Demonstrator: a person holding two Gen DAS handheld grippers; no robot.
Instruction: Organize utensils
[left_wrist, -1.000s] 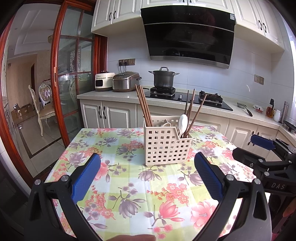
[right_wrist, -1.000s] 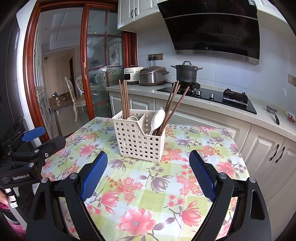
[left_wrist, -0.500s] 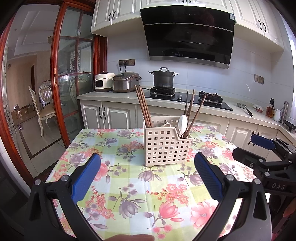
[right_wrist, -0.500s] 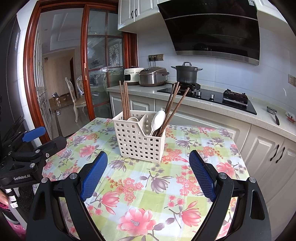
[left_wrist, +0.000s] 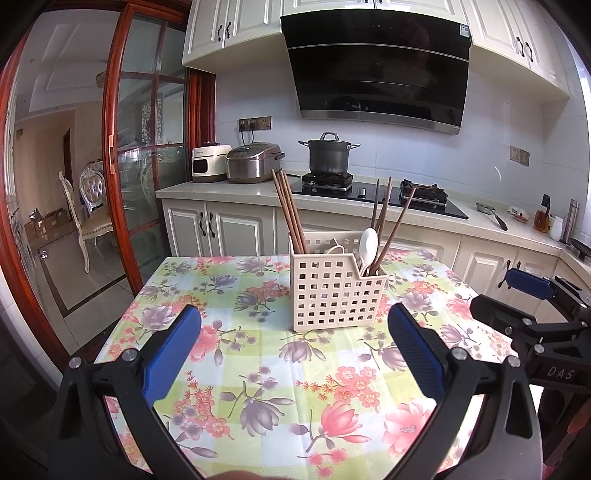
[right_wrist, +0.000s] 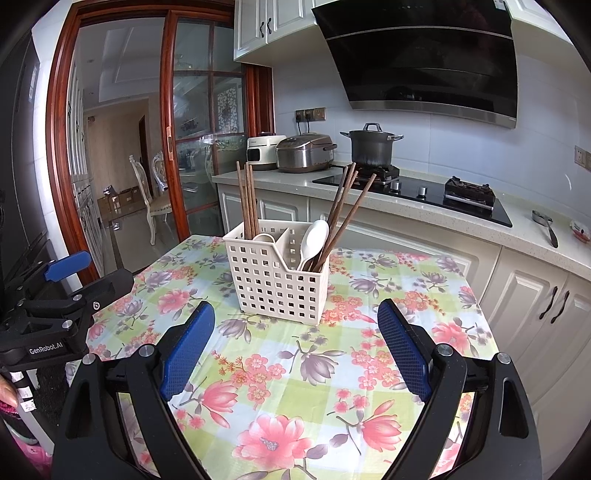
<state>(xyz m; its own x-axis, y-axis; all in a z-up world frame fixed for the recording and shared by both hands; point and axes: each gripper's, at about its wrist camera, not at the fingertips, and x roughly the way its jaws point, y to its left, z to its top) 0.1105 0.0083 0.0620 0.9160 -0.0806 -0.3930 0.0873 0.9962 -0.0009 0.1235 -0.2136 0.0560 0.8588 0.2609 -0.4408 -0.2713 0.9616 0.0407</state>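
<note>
- Two grippers hover over the near end of the flowered bench (left_wrist: 258, 373), the left gripper (left_wrist: 293, 349) and right gripper (right_wrist: 295, 345) each with jaws spread wide and holding nothing.
- Mid-bench stands the cream utensil basket (left_wrist: 334, 295), upright, chopsticks (left_wrist: 291, 218) in its left compartment, a white spoon (left_wrist: 369, 243) with more chopsticks in the right.
- From the right wrist view alone, a white loop handle (right_wrist: 263, 237) shows by the divider.
- From the left wrist view alone, bottles (left_wrist: 546, 221) at the counter's far right.

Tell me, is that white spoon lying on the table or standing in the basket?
Standing in the basket. The white spoon sits bowl-up in the right compartment beside brown chopsticks, with nothing loose on the tablecloth.
</note>
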